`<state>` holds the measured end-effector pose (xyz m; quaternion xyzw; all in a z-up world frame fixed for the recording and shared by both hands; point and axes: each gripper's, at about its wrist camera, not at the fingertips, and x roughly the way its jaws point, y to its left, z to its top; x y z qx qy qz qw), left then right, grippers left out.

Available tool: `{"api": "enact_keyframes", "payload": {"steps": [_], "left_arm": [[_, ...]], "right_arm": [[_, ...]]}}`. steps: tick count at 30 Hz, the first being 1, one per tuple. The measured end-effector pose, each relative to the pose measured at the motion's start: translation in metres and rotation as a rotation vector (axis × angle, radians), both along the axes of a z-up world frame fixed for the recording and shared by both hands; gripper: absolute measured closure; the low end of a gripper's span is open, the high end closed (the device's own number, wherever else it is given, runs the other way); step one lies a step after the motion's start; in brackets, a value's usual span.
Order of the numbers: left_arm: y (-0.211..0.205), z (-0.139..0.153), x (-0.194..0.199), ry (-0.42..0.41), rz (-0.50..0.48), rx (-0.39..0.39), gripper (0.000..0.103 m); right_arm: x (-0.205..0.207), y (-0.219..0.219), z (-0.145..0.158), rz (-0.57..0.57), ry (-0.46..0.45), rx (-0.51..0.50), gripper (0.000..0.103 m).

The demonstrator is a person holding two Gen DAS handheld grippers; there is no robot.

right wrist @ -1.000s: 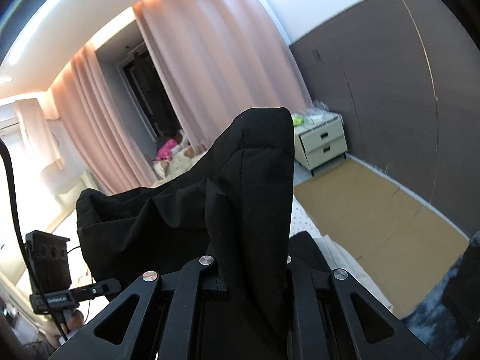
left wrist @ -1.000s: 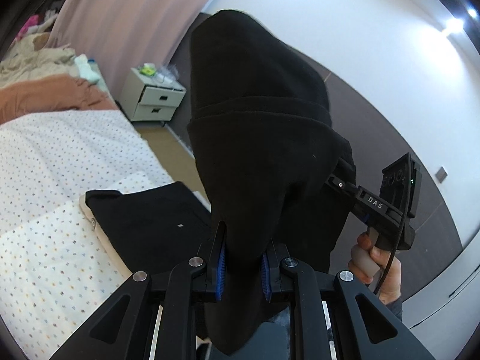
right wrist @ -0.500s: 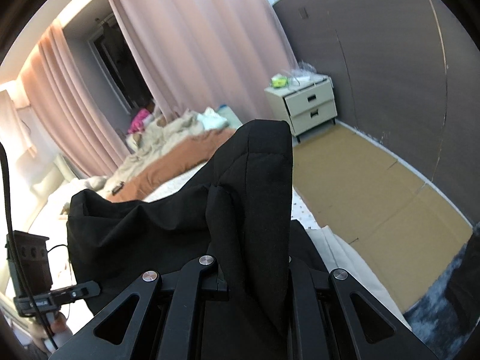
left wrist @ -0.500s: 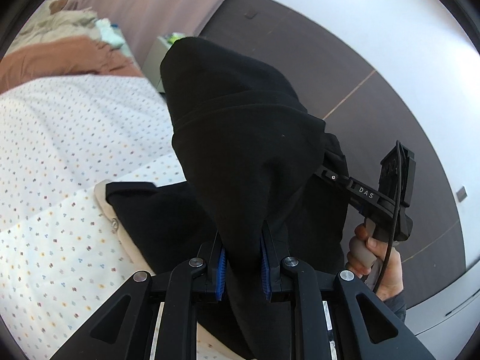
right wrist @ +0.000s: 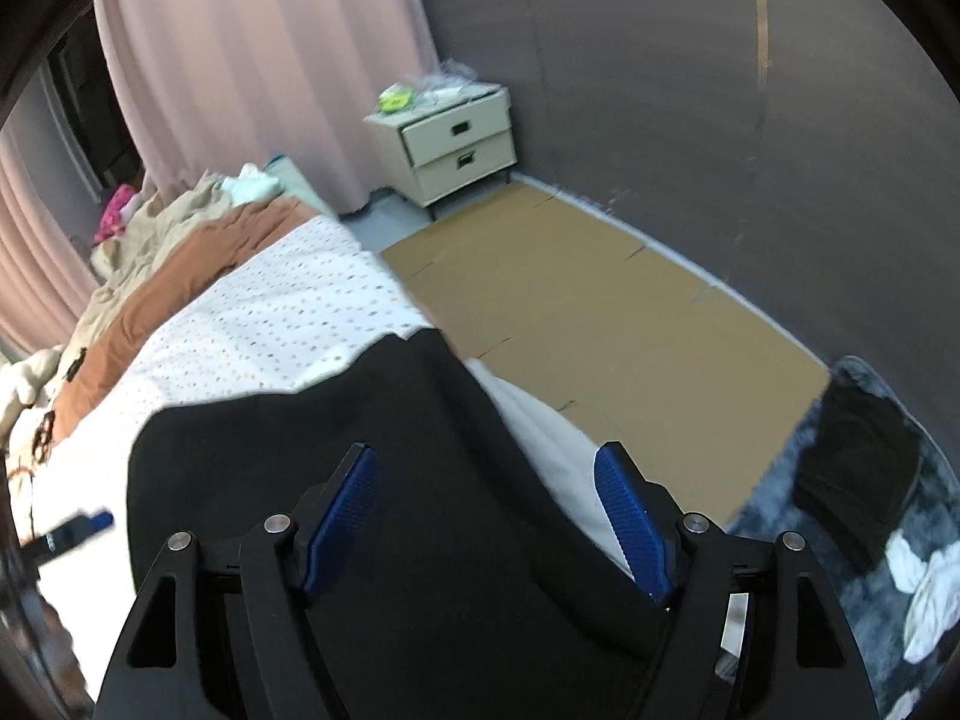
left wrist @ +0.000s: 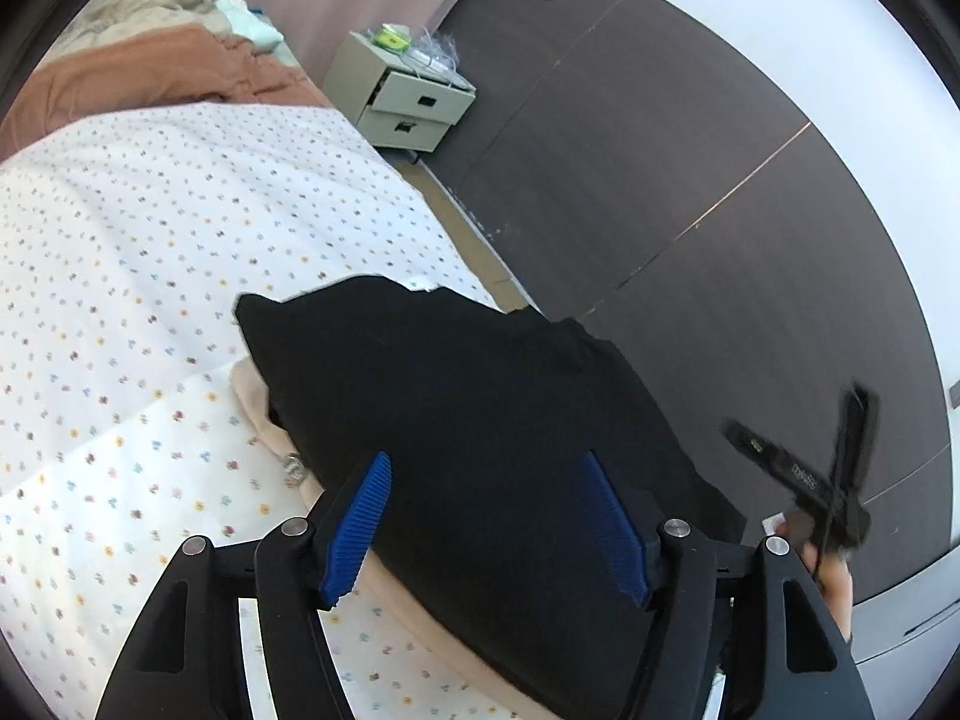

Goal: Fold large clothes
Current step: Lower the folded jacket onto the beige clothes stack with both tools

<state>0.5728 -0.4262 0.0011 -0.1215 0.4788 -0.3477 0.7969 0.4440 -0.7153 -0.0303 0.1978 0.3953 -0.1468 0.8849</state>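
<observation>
Black garment [left wrist: 480, 408] lay folded on bed [left wrist: 150, 276]; L gripper [left wrist: 486, 516] & R gripper [right wrist: 486, 516] jaws had just opened, nothing gripped, presumably to release it onto the stack.

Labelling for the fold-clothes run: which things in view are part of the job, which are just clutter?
Job:
- black garment, lying on the bed
- left gripper, jaws just opened, pads off the cloth
- right gripper, likewise

Lying about:
- nightstand
- brown blanket
- clothes on the floor rug
- pink curtain
</observation>
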Motion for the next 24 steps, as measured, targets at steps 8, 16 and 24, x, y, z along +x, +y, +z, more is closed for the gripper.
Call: {"api": "enact_keyframes", "payload": {"steps": [8,16,24], "left_arm": [[0.021,-0.023,-0.010,0.050,0.017,0.016,0.035],[0.017,-0.044,-0.027,0.094,-0.004,-0.002,0.035],[-0.006,-0.047,-0.027,0.088,-0.039,0.018,0.052]], "right_arm": [[-0.104,-0.013,-0.028,-0.128,-0.081,0.132,0.029],[-0.103,0.002,-0.076,-0.100,-0.080,0.290,0.029],[-0.103,-0.007,-0.084,-0.129,-0.172,0.318,0.094]]}}
